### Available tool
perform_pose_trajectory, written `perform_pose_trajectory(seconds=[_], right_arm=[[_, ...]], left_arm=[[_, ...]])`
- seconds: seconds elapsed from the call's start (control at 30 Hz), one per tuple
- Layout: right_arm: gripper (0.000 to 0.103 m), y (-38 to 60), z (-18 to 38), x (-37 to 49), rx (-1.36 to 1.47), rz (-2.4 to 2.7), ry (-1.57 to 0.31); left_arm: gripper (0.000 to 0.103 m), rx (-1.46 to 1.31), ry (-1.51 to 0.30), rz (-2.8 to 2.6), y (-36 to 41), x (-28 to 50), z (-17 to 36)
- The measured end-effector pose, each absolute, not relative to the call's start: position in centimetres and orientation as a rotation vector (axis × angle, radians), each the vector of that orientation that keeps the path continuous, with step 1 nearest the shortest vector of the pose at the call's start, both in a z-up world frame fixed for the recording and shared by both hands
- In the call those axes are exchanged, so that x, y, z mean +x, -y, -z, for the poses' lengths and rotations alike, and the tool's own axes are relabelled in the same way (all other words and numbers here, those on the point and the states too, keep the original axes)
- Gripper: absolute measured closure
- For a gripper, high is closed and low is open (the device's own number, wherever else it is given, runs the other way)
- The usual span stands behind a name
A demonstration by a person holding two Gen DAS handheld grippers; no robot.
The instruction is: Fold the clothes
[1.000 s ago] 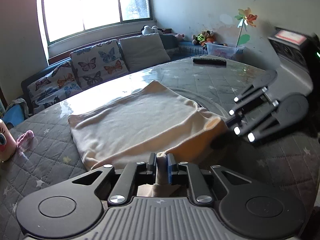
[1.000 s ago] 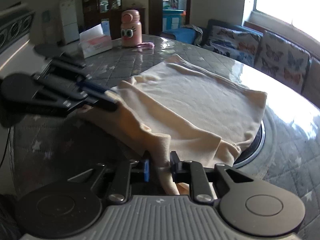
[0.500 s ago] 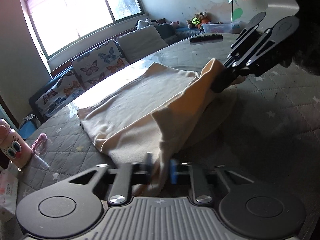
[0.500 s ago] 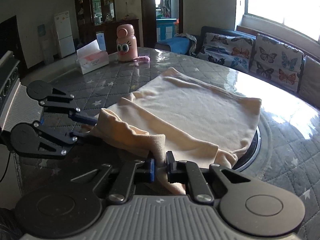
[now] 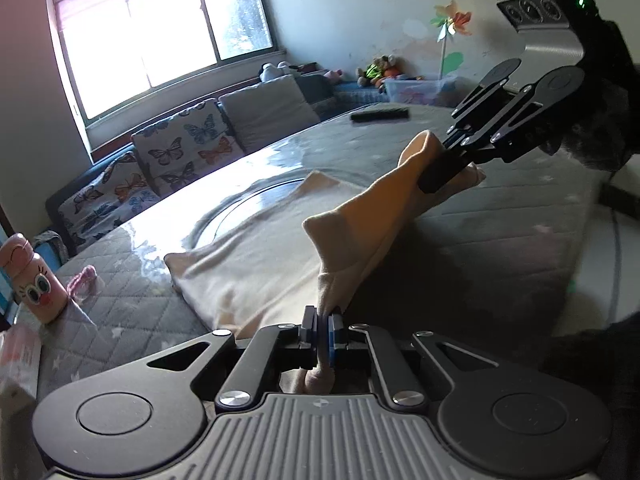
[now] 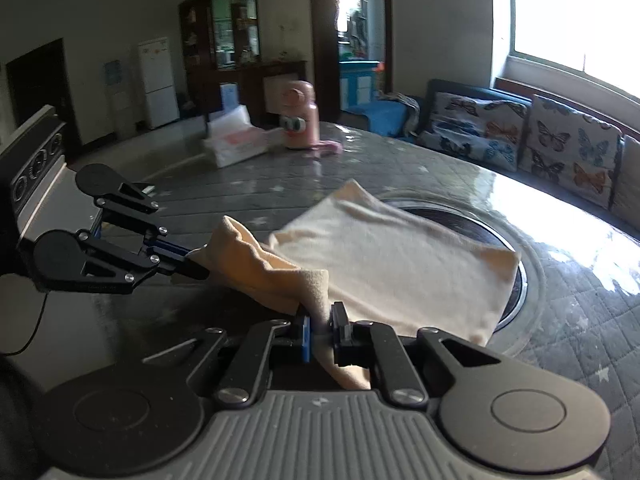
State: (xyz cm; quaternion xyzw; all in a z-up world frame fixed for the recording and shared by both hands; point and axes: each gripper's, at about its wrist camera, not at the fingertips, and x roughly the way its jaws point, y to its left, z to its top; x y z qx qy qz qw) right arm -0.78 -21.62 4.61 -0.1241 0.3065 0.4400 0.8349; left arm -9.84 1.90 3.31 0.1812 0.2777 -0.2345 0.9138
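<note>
Daylight pours from the window [image 5: 160, 36], blown out white in both views. Glare sheets across the table [image 6: 560, 240] nearest the window. The side far from the window lies in deep shadow. Fisheye bends the edges; the bottle [image 6: 298, 120] is motion-blurred.

home living room, butterfly-cushioned sofa [image 5: 172, 160] under window [image 5: 160, 36], fridge [image 6: 158, 82], stuffed toys [image 5: 378, 68]
</note>
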Motion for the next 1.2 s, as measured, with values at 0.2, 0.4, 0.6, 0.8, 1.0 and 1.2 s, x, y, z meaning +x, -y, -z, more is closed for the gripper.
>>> perform_pose_trajectory(seconds=[0.2, 0.4, 0.6, 0.8, 1.0, 1.2], right_arm=[[0.094, 22.4, -6.4, -4.1, -0.25, -0.98, -0.661], [0.094, 21.9, -7.6, -2.1, -0.245, -0.951, -0.648], [0.094, 20.6, -8.0, 3.4, -0.239, -0.914, -0.665], [0.094, 18.2, -5.6, 10.4, -0.249, -0.851, -0.72], [0.094, 16.4, -0.9, 16.2, -0.2, -0.765, -0.8], [0.081, 16.4, 2.8, 18.1, -0.142, -0.684, -0.854]], left_arm=[[0.098, 0.378, -0.547, 0.491, -1.9, -12.7, -5.1], [0.098, 0.363, -0.498, 0.449, -2.2, -9.8, -6.5], [0.098, 0.345, -0.499, 0.408, -2.6, -3.3, -6.7], [0.098, 0.32, -0.56, 0.363, -2.9, 4.4, -4.7], [0.097, 0.294, -0.669, 0.305, -3.1, 10.4, -0.5], [0.089, 0.289, -0.7, 0.26, -3.4, 11.5, 1.1]])
